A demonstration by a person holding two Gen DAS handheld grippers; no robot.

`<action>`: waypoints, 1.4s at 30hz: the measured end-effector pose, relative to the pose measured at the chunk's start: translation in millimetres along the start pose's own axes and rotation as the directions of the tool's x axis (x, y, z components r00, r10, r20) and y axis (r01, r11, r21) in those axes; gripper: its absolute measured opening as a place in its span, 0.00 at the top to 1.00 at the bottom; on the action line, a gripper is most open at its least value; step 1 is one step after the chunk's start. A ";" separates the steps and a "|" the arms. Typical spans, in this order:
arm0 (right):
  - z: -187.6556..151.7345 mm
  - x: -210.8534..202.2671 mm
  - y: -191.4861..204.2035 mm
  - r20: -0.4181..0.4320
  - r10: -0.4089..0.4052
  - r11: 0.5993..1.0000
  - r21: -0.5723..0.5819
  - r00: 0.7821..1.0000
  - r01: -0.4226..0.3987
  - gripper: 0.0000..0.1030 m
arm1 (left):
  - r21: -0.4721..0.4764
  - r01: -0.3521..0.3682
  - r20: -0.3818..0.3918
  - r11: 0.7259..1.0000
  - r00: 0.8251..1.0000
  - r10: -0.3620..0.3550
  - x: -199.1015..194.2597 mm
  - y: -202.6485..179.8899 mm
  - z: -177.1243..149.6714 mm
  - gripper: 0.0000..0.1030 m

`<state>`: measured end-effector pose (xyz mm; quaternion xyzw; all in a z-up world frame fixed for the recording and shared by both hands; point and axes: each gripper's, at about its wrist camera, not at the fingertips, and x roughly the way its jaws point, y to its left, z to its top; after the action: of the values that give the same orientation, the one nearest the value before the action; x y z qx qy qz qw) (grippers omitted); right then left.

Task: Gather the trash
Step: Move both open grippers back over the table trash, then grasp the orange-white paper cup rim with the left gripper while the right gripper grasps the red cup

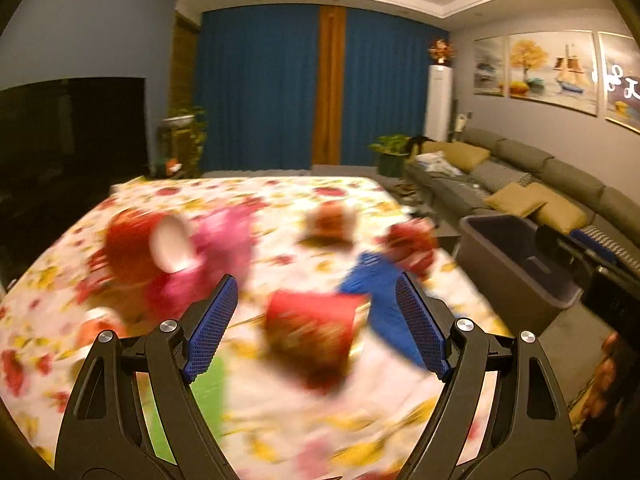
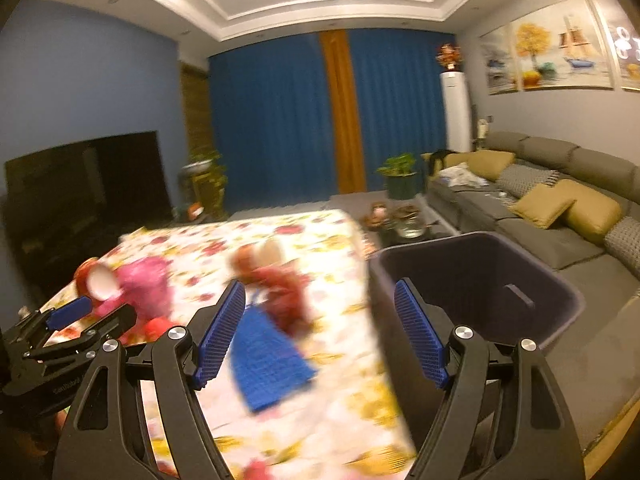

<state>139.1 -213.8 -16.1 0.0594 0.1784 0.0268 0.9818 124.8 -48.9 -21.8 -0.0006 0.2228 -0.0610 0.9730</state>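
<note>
Blurred trash lies on a flower-print tablecloth [image 1: 248,420]. A red paper cup [image 1: 316,340] lies on its side between the tips of my open left gripper [image 1: 316,316]. Beyond it are a blue wrapper [image 1: 376,292], a crumpled red wrapper [image 1: 412,244], a pink wrapper [image 1: 224,240], another red cup [image 1: 140,248] and a small cup [image 1: 330,222]. My right gripper [image 2: 320,320] is open and empty above the table's right edge, with the blue wrapper [image 2: 268,356] and red wrapper [image 2: 286,292] by its left finger. The left gripper shows at the right wrist view's left edge [image 2: 68,320].
A dark plastic bin [image 2: 472,280] stands on the floor just right of the table; it also shows in the left wrist view [image 1: 516,264]. A grey sofa [image 2: 560,208] with yellow cushions runs along the right wall. A TV [image 2: 88,184], plants and blue curtains are behind.
</note>
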 end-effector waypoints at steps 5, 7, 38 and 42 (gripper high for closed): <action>-13.6 9.3 39.8 -0.051 0.063 0.998 -0.015 0.997 -0.064 0.27 | -0.019 -0.061 -0.019 0.998 0.998 0.061 -17.4 46.5 -23.7 0.23; -19.8 13.5 53.6 -0.075 0.075 0.997 -0.017 0.994 -0.076 0.27 | -0.048 -0.078 -0.030 0.996 0.997 0.076 -22.9 62.5 -29.2 0.23; -50.5 67.2 113.0 -0.263 0.126 0.989 -0.038 0.957 -0.141 0.51 | -0.201 -0.165 -0.163 0.965 0.978 0.133 -11.5 173.0 -55.1 0.98; -52.1 77.8 113.2 -0.299 0.151 0.987 -0.013 0.942 -0.162 0.58 | -0.212 -0.153 -0.141 0.965 0.982 0.124 -16.3 174.3 -52.6 0.98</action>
<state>189.9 -90.3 -77.2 0.0505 0.3181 0.1165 0.9395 108.1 127.4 -67.0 -0.0896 0.2891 0.0326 0.9525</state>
